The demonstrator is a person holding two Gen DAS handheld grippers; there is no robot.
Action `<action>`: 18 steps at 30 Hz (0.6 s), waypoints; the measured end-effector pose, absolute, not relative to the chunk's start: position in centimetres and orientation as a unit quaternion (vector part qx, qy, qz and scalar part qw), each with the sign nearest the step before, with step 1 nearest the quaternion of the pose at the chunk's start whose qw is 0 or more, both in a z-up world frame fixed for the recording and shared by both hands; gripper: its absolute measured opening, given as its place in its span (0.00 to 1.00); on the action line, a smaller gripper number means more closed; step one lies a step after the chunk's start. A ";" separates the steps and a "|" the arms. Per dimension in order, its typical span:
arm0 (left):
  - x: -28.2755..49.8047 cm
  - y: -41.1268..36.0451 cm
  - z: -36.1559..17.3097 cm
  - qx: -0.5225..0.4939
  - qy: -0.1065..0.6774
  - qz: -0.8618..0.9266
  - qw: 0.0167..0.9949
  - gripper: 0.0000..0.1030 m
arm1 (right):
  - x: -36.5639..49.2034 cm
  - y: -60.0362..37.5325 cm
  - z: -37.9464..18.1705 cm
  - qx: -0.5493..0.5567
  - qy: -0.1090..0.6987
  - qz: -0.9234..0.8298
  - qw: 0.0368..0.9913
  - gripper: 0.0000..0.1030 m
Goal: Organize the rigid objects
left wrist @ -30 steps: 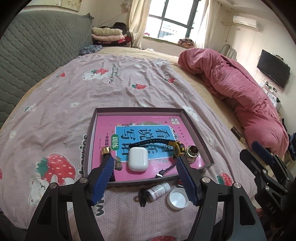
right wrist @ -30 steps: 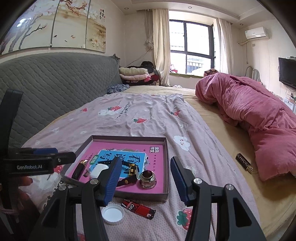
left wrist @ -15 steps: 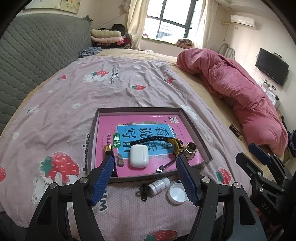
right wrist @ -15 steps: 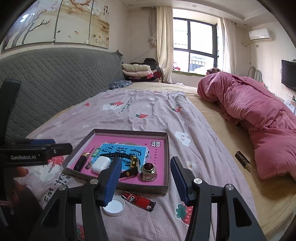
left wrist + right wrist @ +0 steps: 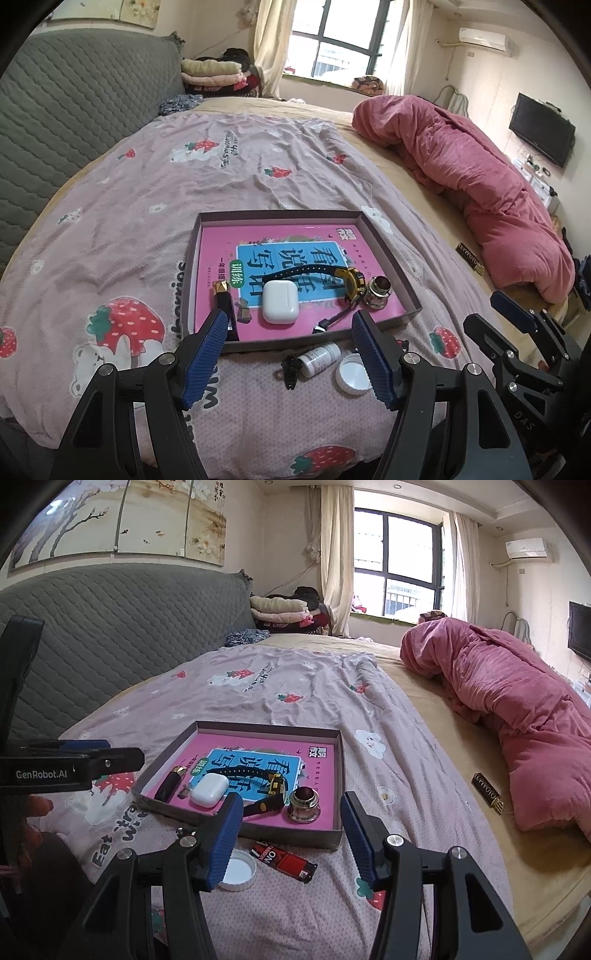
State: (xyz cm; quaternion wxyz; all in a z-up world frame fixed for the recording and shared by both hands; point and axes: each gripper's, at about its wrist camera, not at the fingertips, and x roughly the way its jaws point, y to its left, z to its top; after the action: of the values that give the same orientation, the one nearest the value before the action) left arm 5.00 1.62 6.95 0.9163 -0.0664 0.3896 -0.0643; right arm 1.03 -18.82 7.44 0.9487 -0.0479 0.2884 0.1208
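Lower frame, both views: the left gripper [image 5: 290,341] and the right gripper [image 5: 291,836] stand with jaws wide apart and hold nothing.

Compared with the pictures from a second ago, both cameras have drawn back and risen slightly; the tray appears smaller and more of the bedsheet [image 5: 110,229] shows below it. No object has shifted. Judgement: this is a pause between picks, not a placement.

Just beyond the fingertips, outside the tray, lie the items still to be sorted: a small white bottle [image 5: 319,357] on its side, a black clip [image 5: 290,369] beside it, a white cap [image 5: 353,374] and, in the right view, a red lighter [image 5: 283,860].

At frame centre the tray [image 5: 391,254] holds a pink book [image 5: 280,240], a white earbud case [image 5: 279,301], a watch [image 5: 352,282], a round metal piece [image 5: 377,291] and a dark lipstick tube [image 5: 223,301].

Right of centre, well apart from the tray, a dark bar [image 5: 470,257] rests near the pink quilt [image 5: 480,177].

Judgement: several loose items remain; the task is partly done.
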 end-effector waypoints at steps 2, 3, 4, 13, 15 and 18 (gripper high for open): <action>4.9 1.6 6.9 -0.065 0.392 -0.064 0.915 0.69 | 1.0 -18.9 7.4 -0.047 0.291 0.123 0.948 0.53; 4.8 1.6 6.8 -0.064 0.394 -0.064 0.915 0.69 | 0.9 -18.9 7.4 -0.048 0.292 0.123 0.947 0.53; 4.7 1.6 6.8 -0.063 0.395 -0.064 0.914 0.69 | 0.9 -19.0 7.3 -0.048 0.293 0.124 0.947 0.53; 4.4 1.2 6.2 -0.055 0.406 -0.069 0.910 0.69 | 0.5 -18.8 6.8 -0.065 0.306 0.137 0.940 0.53; 4.3 1.0 6.0 -0.054 0.411 -0.070 0.907 0.69 | 0.5 -18.8 6.5 -0.067 0.312 0.140 0.937 0.53; 4.1 0.7 5.4 -0.056 0.421 -0.075 0.902 0.69 | 0.7 -18.9 6.1 -0.064 0.322 0.140 0.934 0.53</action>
State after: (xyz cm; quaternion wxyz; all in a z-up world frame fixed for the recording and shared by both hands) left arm 4.13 0.68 5.36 0.9022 -0.0558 0.4211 -0.0747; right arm 0.70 -18.89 6.09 0.9340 -0.0638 0.3222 0.1404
